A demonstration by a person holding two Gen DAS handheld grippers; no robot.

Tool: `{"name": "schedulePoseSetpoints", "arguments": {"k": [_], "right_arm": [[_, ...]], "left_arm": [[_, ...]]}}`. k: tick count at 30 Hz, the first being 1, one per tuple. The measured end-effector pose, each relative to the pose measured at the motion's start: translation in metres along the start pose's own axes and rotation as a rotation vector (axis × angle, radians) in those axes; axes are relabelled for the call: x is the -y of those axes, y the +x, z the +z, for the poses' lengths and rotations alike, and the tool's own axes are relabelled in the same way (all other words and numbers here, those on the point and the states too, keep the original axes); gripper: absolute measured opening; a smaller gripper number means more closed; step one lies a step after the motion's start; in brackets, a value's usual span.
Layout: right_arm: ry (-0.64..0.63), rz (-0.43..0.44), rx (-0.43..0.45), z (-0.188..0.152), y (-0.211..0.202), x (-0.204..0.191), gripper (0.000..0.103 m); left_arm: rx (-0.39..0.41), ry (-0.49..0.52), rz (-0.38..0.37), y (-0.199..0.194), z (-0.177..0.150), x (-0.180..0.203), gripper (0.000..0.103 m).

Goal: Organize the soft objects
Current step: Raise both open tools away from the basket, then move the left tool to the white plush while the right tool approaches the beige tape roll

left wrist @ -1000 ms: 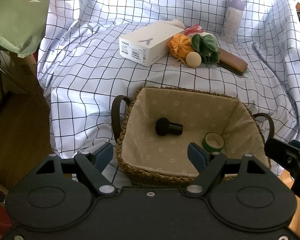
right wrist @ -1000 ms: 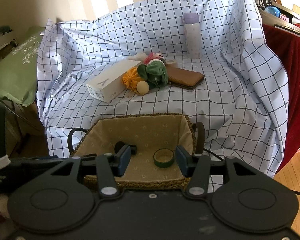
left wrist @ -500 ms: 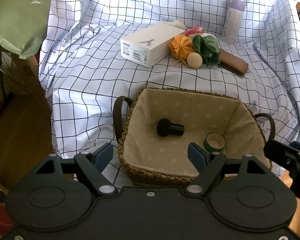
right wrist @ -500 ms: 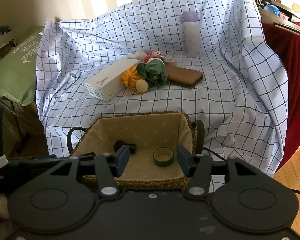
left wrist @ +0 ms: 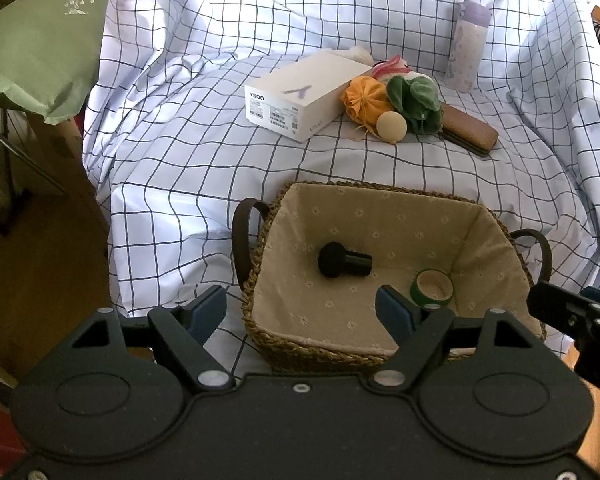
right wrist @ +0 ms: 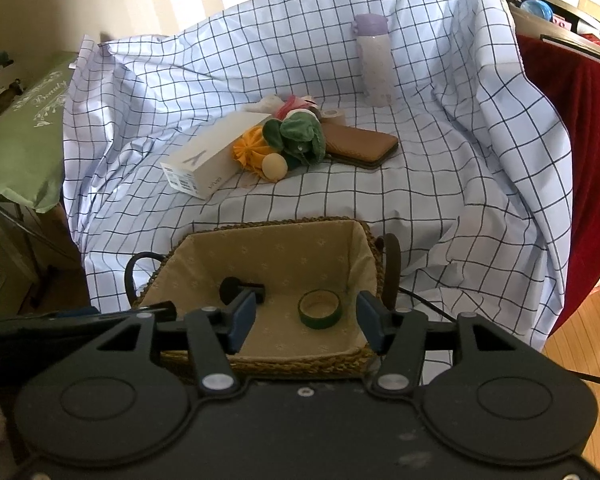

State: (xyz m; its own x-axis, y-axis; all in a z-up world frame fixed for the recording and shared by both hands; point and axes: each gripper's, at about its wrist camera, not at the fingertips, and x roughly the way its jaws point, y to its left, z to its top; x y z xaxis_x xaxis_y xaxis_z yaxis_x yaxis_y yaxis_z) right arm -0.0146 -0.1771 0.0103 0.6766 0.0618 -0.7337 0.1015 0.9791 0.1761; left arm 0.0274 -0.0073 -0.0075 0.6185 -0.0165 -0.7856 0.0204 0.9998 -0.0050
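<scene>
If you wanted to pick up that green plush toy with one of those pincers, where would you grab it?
Probably the rounded top of the green plush toy, coming from above. The orange pouch and beige ball crowd its left and front, and the brown wallet lies on its right, so side approaches look blocked. Both the left gripper and the right gripper are open.

We see the left gripper (left wrist: 300, 312) with jaws spread wide above the woven basket (left wrist: 284, 344), which holds a black cylinder (left wrist: 343, 260) and a green tape roll (left wrist: 432, 288); soft toys (left wrist: 392, 98) lie beyond, beside a white box (left wrist: 300, 96).
</scene>
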Motion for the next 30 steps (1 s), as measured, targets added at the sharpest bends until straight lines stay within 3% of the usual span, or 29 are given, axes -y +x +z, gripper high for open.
{"name": "schedulePoseSetpoints", "arguments": {"k": [11,30], "right_arm": [[-0.014,-0.067,-0.004,0.005,0.014,0.006,0.059],[-0.058,-0.095,-0.081,0.030,0.053,0.000,0.065]], "left_arm": [[0.003,0.010,0.004,0.001,0.000,0.001,0.078],[-0.042,0.067,0.025,0.020,0.017,0.011,0.078]]}}
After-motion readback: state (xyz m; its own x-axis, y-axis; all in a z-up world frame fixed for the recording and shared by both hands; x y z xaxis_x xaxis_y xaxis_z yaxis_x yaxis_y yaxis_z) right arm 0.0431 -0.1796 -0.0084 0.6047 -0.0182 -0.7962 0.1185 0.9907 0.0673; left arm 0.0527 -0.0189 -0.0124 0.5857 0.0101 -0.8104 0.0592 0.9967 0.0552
